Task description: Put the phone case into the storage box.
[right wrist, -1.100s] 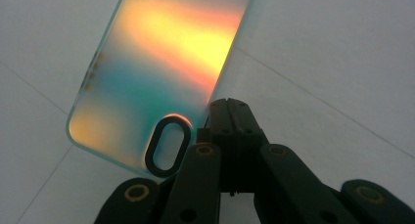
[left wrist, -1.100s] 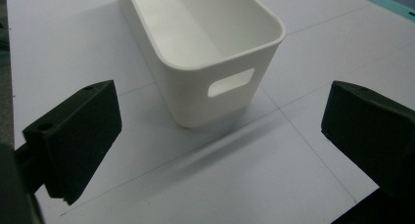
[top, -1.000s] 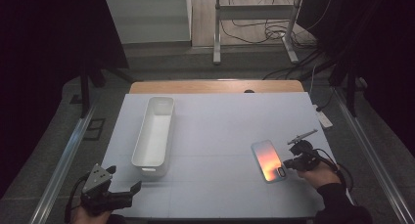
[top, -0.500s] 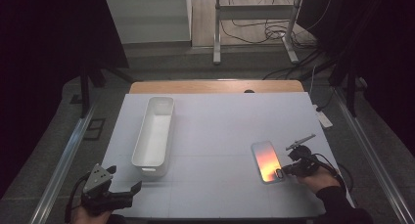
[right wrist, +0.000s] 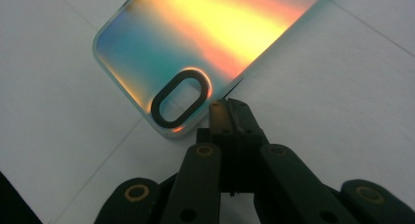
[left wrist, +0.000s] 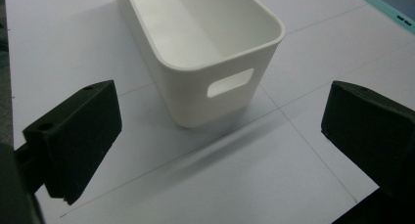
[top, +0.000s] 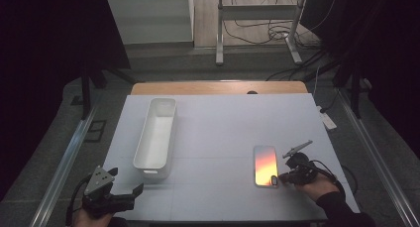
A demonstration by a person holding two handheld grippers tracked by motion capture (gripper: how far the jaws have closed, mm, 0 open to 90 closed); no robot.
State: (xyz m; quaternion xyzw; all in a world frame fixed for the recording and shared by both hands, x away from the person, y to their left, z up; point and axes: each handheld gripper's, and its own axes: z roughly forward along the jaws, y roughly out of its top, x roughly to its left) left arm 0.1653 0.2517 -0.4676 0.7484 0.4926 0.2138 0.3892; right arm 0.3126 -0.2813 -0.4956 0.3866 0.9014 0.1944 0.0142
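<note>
High view first: the right gripper [top: 283,176] sits low at the near right of the white table [top: 218,128], its tips right against the near corner of the flat, glossy phone case with an orange-to-teal iridescent sheen [top: 265,165]. Over on the left, the left gripper [top: 130,194] hangs off the near edge, jaws spread wide, with the long white plastic bin [top: 156,138] just ahead of it.

Left gripper view: those two black jaws stand far apart, nothing between them, and the bin's handle end [left wrist: 215,72] lies straight ahead between them, a little way off.

Right gripper view: jaws pressed together with nothing between them, their tips touching or just short of the case's edge [right wrist: 205,53], beside the dark oval camera cut-out [right wrist: 179,98]. The case lies flat, thin and shiny, rounded corners, its pale rim hugging the table.

The risk, as I read it: closed tips nudging a slick, flat case will just skate it across the table instead of getting under the rim. Push too hard and it could spin away from the jaws.
</note>
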